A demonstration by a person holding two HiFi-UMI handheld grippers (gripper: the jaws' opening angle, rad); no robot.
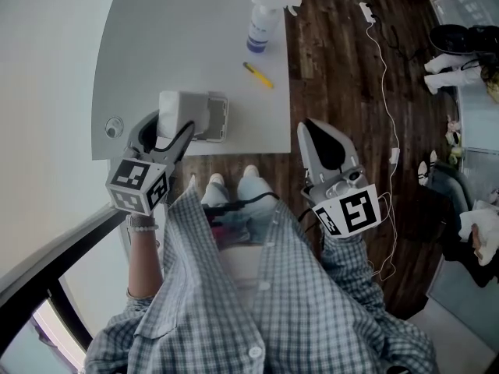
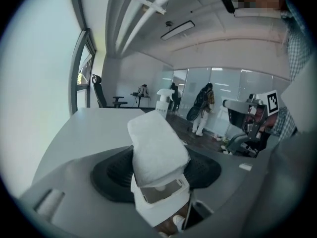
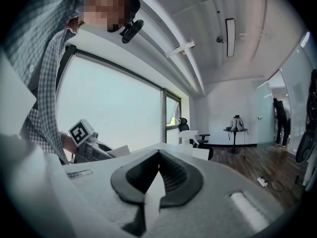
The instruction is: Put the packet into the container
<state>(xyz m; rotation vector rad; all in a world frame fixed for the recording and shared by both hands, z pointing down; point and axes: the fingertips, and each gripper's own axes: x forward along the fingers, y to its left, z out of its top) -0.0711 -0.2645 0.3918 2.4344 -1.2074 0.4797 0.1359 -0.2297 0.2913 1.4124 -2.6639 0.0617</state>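
Note:
The white packet [image 1: 173, 104] stands upright between the jaws of my left gripper [image 1: 170, 123], which is shut on it at the table's near edge. Right beside it, to the right, sits the white open-topped container [image 1: 214, 119]. In the left gripper view the packet [image 2: 156, 145] fills the space between the black pads of my left gripper [image 2: 158, 171], and the container [image 2: 158, 205] shows just below it. My right gripper [image 1: 312, 127] hovers off the table's right side over the floor, shut and holding nothing; its pads [image 3: 133, 175] meet at the tips [image 3: 158, 155].
On the grey table [image 1: 187, 37] a spray bottle [image 1: 263, 20] stands at the far edge and a yellow pen [image 1: 259, 75] lies mid-right. A round cable hole [image 1: 115, 127] lies left of my left gripper. A white cable [image 1: 383, 76] runs across the wooden floor.

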